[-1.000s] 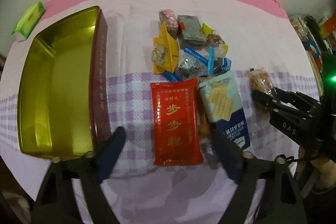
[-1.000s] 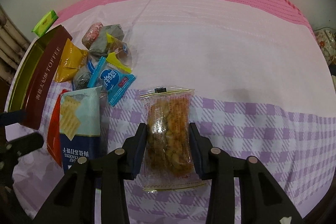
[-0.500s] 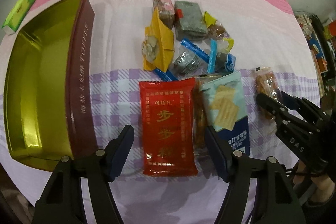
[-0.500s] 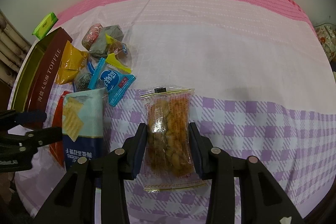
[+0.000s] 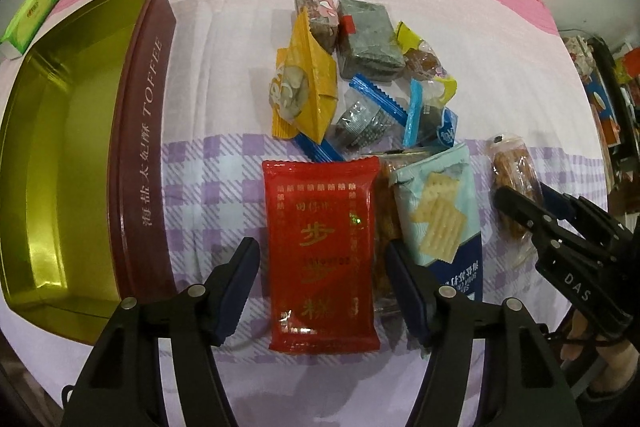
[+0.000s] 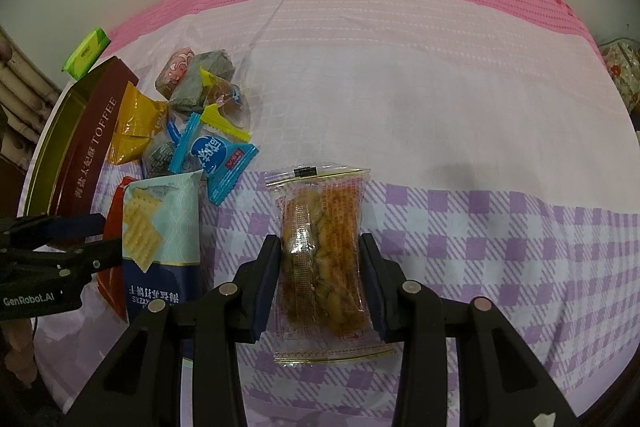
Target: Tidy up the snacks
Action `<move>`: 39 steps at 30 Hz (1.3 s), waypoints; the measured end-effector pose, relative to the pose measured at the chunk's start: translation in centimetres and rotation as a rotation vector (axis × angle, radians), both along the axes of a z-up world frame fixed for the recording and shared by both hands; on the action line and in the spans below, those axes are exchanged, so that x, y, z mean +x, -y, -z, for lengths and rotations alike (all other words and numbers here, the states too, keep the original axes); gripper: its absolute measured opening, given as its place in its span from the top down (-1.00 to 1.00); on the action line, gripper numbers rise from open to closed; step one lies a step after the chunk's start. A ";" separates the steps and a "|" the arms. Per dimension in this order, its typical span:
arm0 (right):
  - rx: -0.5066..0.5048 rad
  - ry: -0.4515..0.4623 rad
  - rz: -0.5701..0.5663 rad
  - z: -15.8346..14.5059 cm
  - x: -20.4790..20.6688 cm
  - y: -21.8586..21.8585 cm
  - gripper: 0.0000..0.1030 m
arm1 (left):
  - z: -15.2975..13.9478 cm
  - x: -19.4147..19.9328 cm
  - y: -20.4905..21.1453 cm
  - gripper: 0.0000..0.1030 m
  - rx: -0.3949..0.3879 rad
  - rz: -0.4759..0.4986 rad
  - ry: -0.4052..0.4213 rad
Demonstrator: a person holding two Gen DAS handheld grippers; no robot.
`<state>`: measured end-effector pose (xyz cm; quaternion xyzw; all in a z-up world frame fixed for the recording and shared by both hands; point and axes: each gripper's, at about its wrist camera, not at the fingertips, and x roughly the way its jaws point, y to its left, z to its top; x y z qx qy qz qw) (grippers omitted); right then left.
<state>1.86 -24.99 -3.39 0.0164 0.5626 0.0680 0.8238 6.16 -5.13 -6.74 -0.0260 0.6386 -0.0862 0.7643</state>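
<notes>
At the far left lies one small green box (image 5: 32, 13), flat-sided and made of card. Next to it sits one rectangular metal tin (image 5: 60, 155), shiny gold inside and maroon on its outer wall, with "TOFFEE" printed along that wall; nothing lies in the part of it that shows. Both rest on a surface covered by a cloth (image 5: 224, 39) with a pink band at the far edge, a pale woven middle and lilac checks near the camera.

The left tongs (image 5: 320, 271) point down over one glossy red foil packet (image 5: 322, 259), flat and oblong with gold characters. Their jaws are closing, one on each side of the packet, but the pads do not yet press on it. Touching the packet's right edge lies one pale blue cracker pack (image 5: 438, 223) with a dark navy lower end.

Beyond these two lies a loose heap of about seven small wrapped snacks: one orange pouch (image 5: 306, 95), one pink-patterned block (image 5: 316, 11), one grey block (image 5: 368, 39), two blue-edged sachets and others in crinkled yellow or clear film.

Rightmost, apart from the heap, the right tongs (image 6: 320, 283) are clamped on one clear plastic packet of golden fried twists (image 6: 322, 259), which lies lengthwise on the checks.
</notes>
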 end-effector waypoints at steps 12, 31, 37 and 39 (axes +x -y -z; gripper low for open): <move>0.002 0.001 -0.005 0.0 0.0 0.1 0.23 | 0.8 -0.8 -0.3 0.01 0.060 0.032 0.007; -0.065 0.002 -0.028 0.0 0.3 -1.0 0.24 | -0.6 -2.4 0.0 0.13 0.076 0.065 0.015; -0.073 0.001 -0.034 0.0 0.4 -1.2 0.24 | -2.0 -2.8 -0.1 0.13 0.083 0.071 0.047; -0.077 0.001 -0.036 0.1 0.4 -1.3 0.24 | -2.1 -2.6 -0.1 0.13 0.099 0.075 0.066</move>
